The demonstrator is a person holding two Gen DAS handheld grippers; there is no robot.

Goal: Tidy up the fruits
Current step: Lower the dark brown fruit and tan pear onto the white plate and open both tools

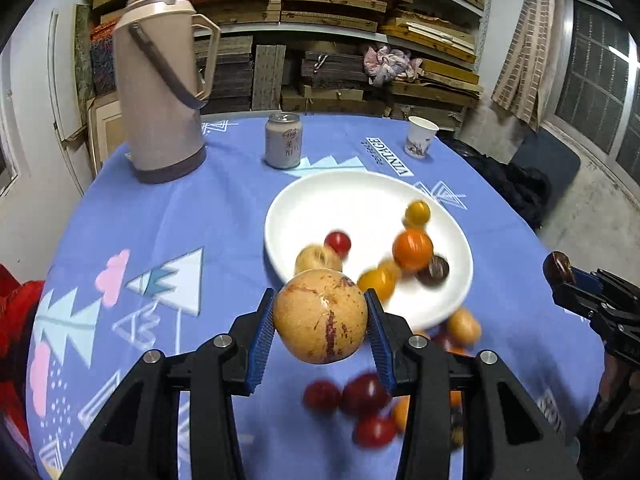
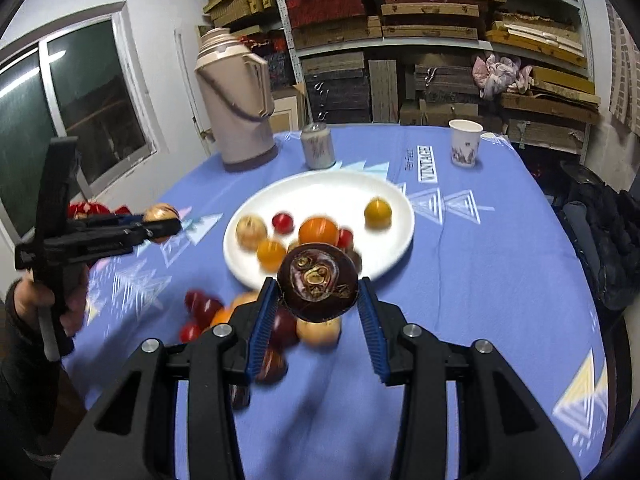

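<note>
- Left gripper (image 1: 320,316): jaws clamped on a round tan fruit with reddish streaks (image 1: 320,316), held above the blue patterned tablecloth (image 1: 180,216), near the white round plate (image 1: 340,200).
- Right gripper (image 2: 318,292): jaws gripping a dark brown round fruit (image 2: 318,284), just near of that plate.
- On the plate: several small fruits, orange, yellow, red.

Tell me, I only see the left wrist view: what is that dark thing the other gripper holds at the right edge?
Observer: A dark brown round fruit with yellowish swirls on its face. The right gripper has it clamped above the loose fruits.
Operator: And who carries the gripper I look through?
Observer: A hand in a dark sleeve grips the left gripper by its handle, with the tan fruit at its tip.
</note>
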